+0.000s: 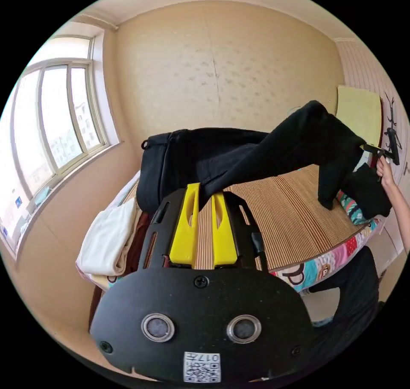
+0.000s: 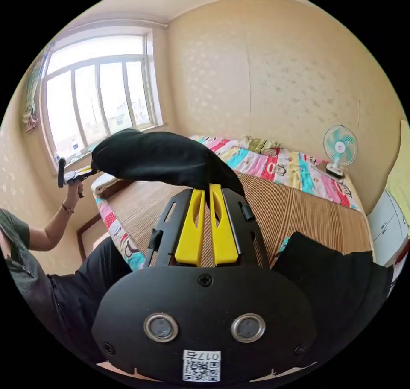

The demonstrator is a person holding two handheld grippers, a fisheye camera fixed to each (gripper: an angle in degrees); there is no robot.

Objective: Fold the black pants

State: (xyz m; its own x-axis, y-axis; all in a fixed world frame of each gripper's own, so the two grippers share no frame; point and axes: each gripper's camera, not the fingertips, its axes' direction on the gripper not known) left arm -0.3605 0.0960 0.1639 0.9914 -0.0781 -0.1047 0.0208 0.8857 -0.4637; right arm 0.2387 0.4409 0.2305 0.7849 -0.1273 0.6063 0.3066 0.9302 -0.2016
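Note:
The black pants (image 1: 256,154) hang stretched in the air above the bed, held between both grippers. In the left gripper view my left gripper (image 1: 206,191) has its yellow jaws shut on one end of the cloth. The right gripper (image 1: 378,150) grips the far end at the right, with a hand (image 1: 385,171) on its handle and a black fold (image 1: 367,190) drooping below it. In the right gripper view my right gripper (image 2: 210,189) is shut on the pants (image 2: 158,156). They run left to the left gripper (image 2: 85,172), which a person holds.
A striped bamboo mat (image 1: 282,218) covers the bed over a colourful cartoon sheet (image 2: 273,160). White folded cloth (image 1: 109,239) lies at the bed's window end. A small fan (image 2: 339,147) stands at the far corner. More black cloth (image 2: 337,278) lies low right. Windows line one wall.

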